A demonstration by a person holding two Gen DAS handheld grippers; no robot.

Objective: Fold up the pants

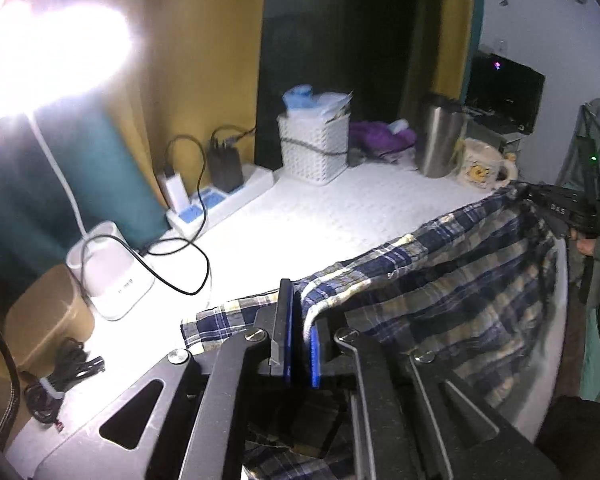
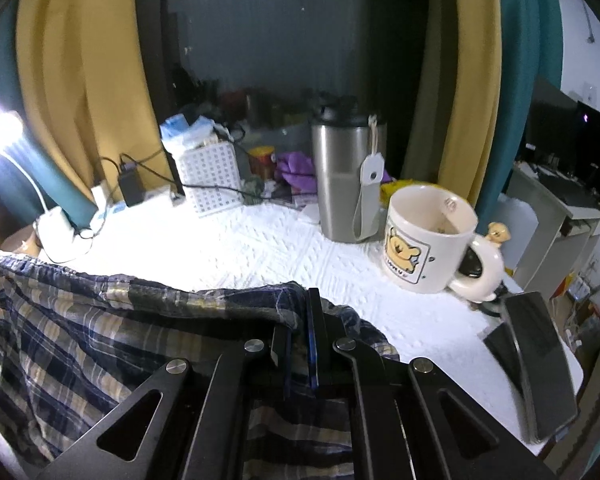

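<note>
The pants [image 1: 440, 280] are blue and beige plaid, stretched by one edge between my two grippers, with the rest hanging down past the front of the white-covered table [image 1: 320, 216]. My left gripper [image 1: 300, 320] is shut on the edge near its left end, with the pale hem between its blue pads. In the right wrist view my right gripper [image 2: 302, 320] is shut on the same edge of the pants [image 2: 100, 328]. The left wrist view shows the right gripper [image 1: 540, 204] far right, at the cloth's raised corner.
A bright lamp with a white base [image 1: 112, 276], a power strip [image 1: 220, 196] with cables and a white basket [image 1: 314, 146] line the back. A steel tumbler [image 2: 344, 184] and a bear mug [image 2: 424, 240] stand at the right. A black phone [image 2: 540, 360] lies at the table's right edge.
</note>
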